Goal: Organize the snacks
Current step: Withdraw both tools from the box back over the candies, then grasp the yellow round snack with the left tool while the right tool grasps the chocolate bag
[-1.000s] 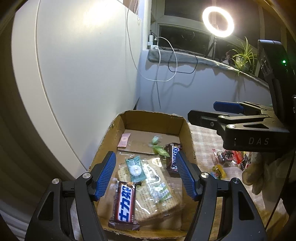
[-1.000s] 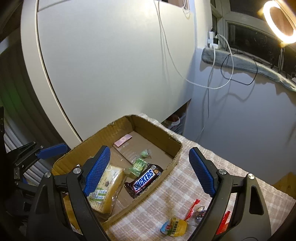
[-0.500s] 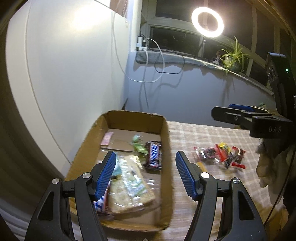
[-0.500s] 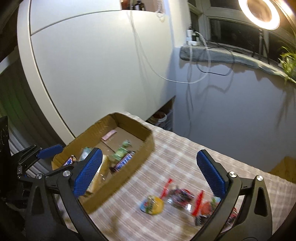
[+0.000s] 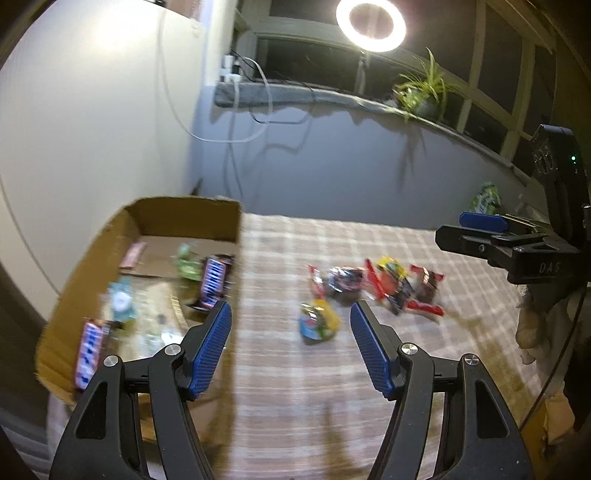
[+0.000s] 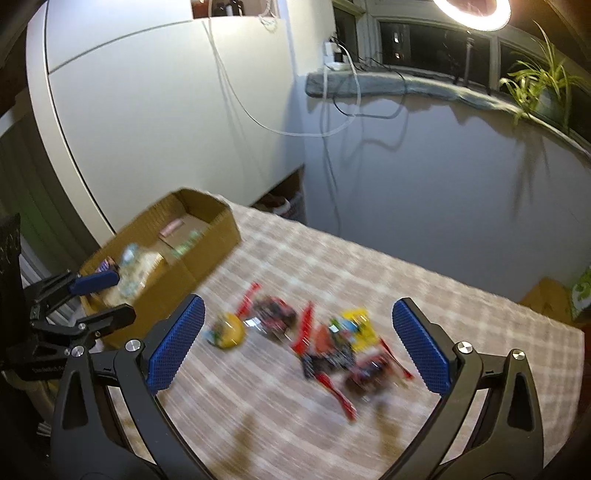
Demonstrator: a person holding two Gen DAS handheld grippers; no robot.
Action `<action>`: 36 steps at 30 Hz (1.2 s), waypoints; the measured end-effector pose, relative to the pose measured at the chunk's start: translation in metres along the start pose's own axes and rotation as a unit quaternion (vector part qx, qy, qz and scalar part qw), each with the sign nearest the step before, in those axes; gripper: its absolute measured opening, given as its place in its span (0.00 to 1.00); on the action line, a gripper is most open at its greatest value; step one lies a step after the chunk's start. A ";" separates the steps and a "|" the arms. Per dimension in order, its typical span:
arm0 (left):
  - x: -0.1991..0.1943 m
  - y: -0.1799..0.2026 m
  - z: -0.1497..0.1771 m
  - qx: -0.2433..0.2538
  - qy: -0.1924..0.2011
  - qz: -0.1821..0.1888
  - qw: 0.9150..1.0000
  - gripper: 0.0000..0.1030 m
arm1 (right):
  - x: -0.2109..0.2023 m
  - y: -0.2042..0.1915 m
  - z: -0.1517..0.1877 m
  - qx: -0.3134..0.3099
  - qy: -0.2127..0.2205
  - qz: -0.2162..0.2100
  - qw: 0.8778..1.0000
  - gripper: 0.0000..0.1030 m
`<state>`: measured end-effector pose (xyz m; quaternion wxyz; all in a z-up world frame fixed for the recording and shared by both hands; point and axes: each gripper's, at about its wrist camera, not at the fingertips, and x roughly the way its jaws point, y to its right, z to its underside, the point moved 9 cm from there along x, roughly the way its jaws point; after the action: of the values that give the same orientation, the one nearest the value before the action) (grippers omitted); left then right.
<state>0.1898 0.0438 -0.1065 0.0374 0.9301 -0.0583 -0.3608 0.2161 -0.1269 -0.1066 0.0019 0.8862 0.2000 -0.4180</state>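
Note:
A cardboard box (image 5: 236,236) (image 6: 218,236) stands at the table's left and holds several snacks, among them a Snickers bar (image 5: 212,282). A loose pile of red, yellow and dark wrapped snacks (image 5: 384,284) (image 6: 332,343) lies on the checked tablecloth to the right of the box. A round yellow snack (image 5: 317,323) (image 6: 227,328) lies nearest the box. My left gripper (image 5: 291,347) is open and empty, above the cloth just short of the yellow snack. My right gripper (image 6: 299,347) is open and empty, hovering over the pile. Both views are motion-blurred.
The checked tablecloth (image 5: 332,406) covers the table. A white cabinet (image 6: 166,110) stands behind the box. A grey wall, a sill with cables, a ring light (image 5: 371,24) and a potted plant (image 5: 424,92) lie beyond. A green packet (image 5: 484,199) sits far right.
Both grippers have swung right, away from the box and toward the loose snack pile. The box has slid to the left of both views. Both stay open and empty.

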 end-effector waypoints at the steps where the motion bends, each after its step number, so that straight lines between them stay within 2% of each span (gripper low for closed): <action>1: 0.004 0.006 0.002 0.002 -0.004 0.004 1.000 0.65 | -0.001 0.007 0.006 0.002 -0.005 0.005 1.000 1.00; 5: 0.015 0.022 0.011 0.007 -0.018 0.015 1.000 0.64 | -0.003 0.026 0.026 0.013 -0.019 0.010 1.000 0.99; 7: 0.021 0.028 0.014 0.007 -0.026 0.019 0.999 0.62 | -0.001 0.030 0.037 0.015 -0.031 0.005 0.999 0.92; 11: 0.037 0.032 0.019 0.000 -0.040 0.018 0.999 0.59 | 0.005 0.042 0.055 0.020 -0.046 0.015 0.999 0.92; 14: 0.048 0.033 0.023 -0.003 -0.050 0.014 0.999 0.55 | 0.013 0.046 0.062 0.031 -0.062 0.007 0.998 0.80; 15: 0.051 0.034 0.024 -0.003 -0.053 0.013 0.999 0.55 | 0.017 0.046 0.064 0.034 -0.067 0.005 0.997 0.76; 18: 0.060 0.036 0.027 -0.002 -0.060 0.007 0.998 0.55 | 0.032 0.051 0.067 0.046 -0.081 0.010 0.996 0.75; 22: 0.071 0.035 0.027 0.000 -0.065 -0.007 0.998 0.55 | 0.048 0.062 0.067 0.071 -0.090 0.017 0.993 0.67; 26: 0.082 0.031 0.026 0.000 -0.071 -0.019 0.997 0.55 | 0.059 0.068 0.068 0.070 -0.099 0.033 0.992 0.67; 29: 0.090 0.028 0.028 0.001 -0.081 -0.027 0.996 0.49 | 0.066 0.068 0.071 0.062 -0.109 0.039 0.991 0.64; 31: 0.095 0.026 0.032 0.002 -0.088 -0.032 0.996 0.45 | 0.070 0.068 0.074 0.058 -0.117 0.041 0.991 0.53; 32: 0.097 0.025 0.035 0.002 -0.092 -0.032 0.995 0.41 | 0.071 0.069 0.076 0.057 -0.119 0.042 0.990 0.51; 35: 0.099 0.025 0.035 0.002 -0.091 -0.035 0.995 0.38 | 0.071 0.072 0.077 0.059 -0.120 0.043 0.990 0.43; 36: 0.100 0.025 0.035 0.003 -0.091 -0.036 0.995 0.37 | 0.071 0.074 0.078 0.059 -0.120 0.045 0.990 0.37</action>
<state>0.2376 0.0050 -0.1960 0.0160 0.8949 -0.0291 -0.4451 0.2250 -0.1830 -0.2217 -0.0077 0.8363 0.1337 -0.5317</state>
